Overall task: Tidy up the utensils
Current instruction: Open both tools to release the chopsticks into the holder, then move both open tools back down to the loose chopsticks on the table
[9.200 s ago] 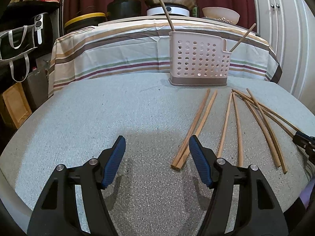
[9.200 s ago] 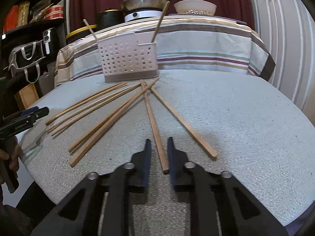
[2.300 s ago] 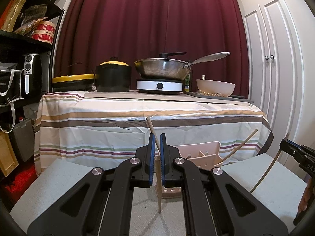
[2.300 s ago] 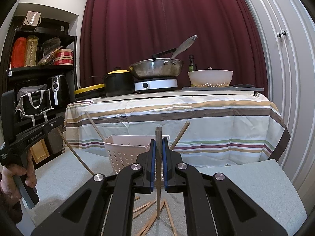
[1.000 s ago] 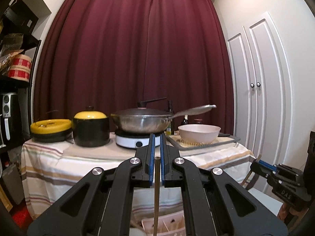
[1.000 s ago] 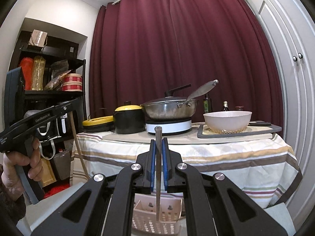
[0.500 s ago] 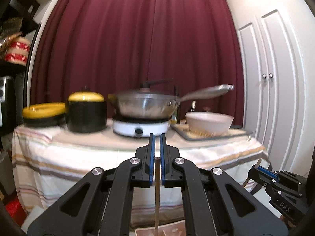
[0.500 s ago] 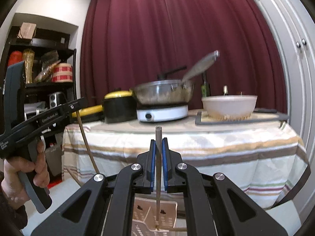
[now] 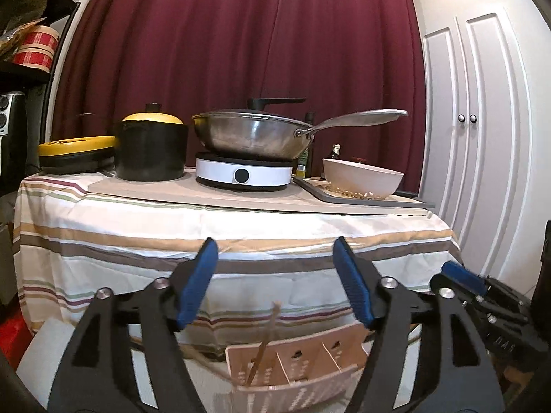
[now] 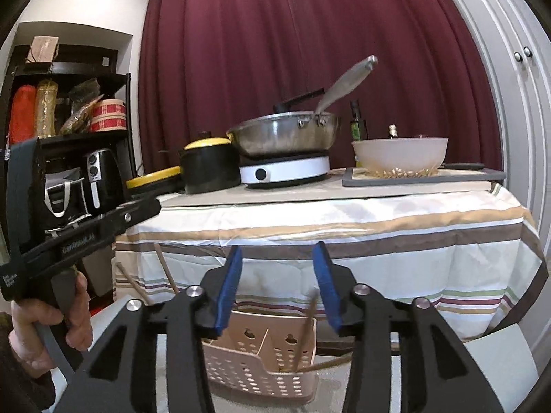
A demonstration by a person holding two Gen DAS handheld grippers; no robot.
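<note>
From the left wrist, the left gripper (image 9: 275, 282) stands spread wide with nothing between its blue pads (image 9: 196, 284). Below the gap sits the pink basket (image 9: 299, 368), split into compartments, with a chopstick (image 9: 265, 344) leaning tilted in its left compartment. Beyond, a striped cloth (image 9: 103, 227) drapes a table that carries a black pot (image 9: 151, 151), a steel pan (image 9: 255, 134) on a white hob (image 9: 242, 173), and a bowl (image 9: 361, 179). At the right edge the right gripper (image 9: 482, 296) shows only in part.

From the right wrist, a hand (image 10: 44, 327) at the far left grips the handle of the left gripper (image 10: 86, 237). Two chopsticks (image 10: 165, 268) lean near it, rising behind the right gripper's left arm. In the middle the right gripper (image 10: 280, 282) is opened wide and holds nothing. Under it the basket (image 10: 261, 361) holds a chopstick (image 10: 304, 334) standing nearly upright in its right-hand compartment, and another (image 10: 330, 363) juts out low toward the right.
</note>
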